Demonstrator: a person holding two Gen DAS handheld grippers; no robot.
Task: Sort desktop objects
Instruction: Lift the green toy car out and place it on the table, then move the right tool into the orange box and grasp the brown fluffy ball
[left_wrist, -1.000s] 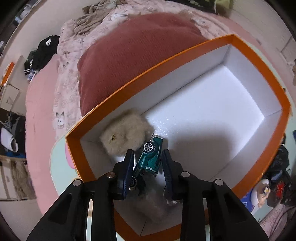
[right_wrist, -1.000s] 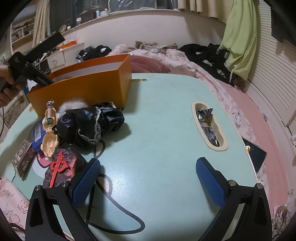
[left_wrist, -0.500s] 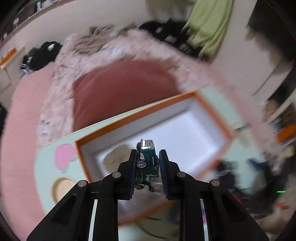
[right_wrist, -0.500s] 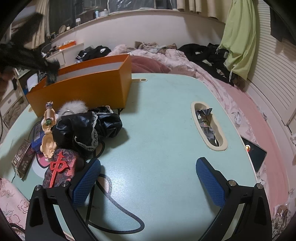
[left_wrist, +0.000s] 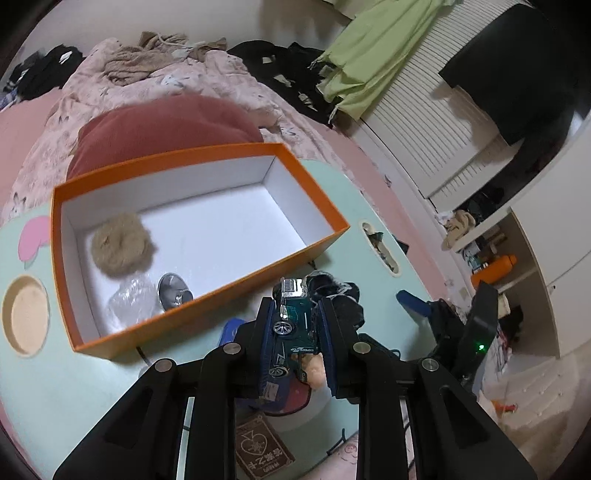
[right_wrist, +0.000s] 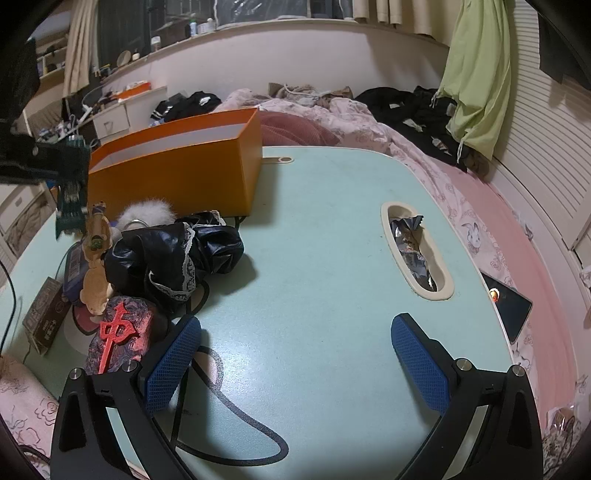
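My left gripper (left_wrist: 295, 314) is shut on a green toy car (left_wrist: 291, 325), whose chrome grille points forward. It hangs above the mint table, just outside the near wall of the orange box (left_wrist: 207, 155). The right wrist view shows the same car (right_wrist: 68, 206) hanging at the far left, over a pale figurine (right_wrist: 96, 258). A beige fluffy ball (left_wrist: 120, 243), a round metal piece (left_wrist: 171, 291) and some clear plastic lie inside the box. My right gripper (right_wrist: 295, 354) stands open, low over the bare table with nothing between its pads.
A pile lies beside the box: black lace cloth (right_wrist: 173, 251), a red ornament (right_wrist: 118, 328), a card box (right_wrist: 44, 317) and a white fluffy ball (right_wrist: 147, 214). A black cable (right_wrist: 229, 435) loops near my right gripper. A table slot (right_wrist: 445, 291) holds wrappers. A phone (right_wrist: 509, 306) lies on the bed.
The left gripper has closed on the toy car inside the box, lifted it out and swung it over the pile in front of the box. The right gripper has not moved.
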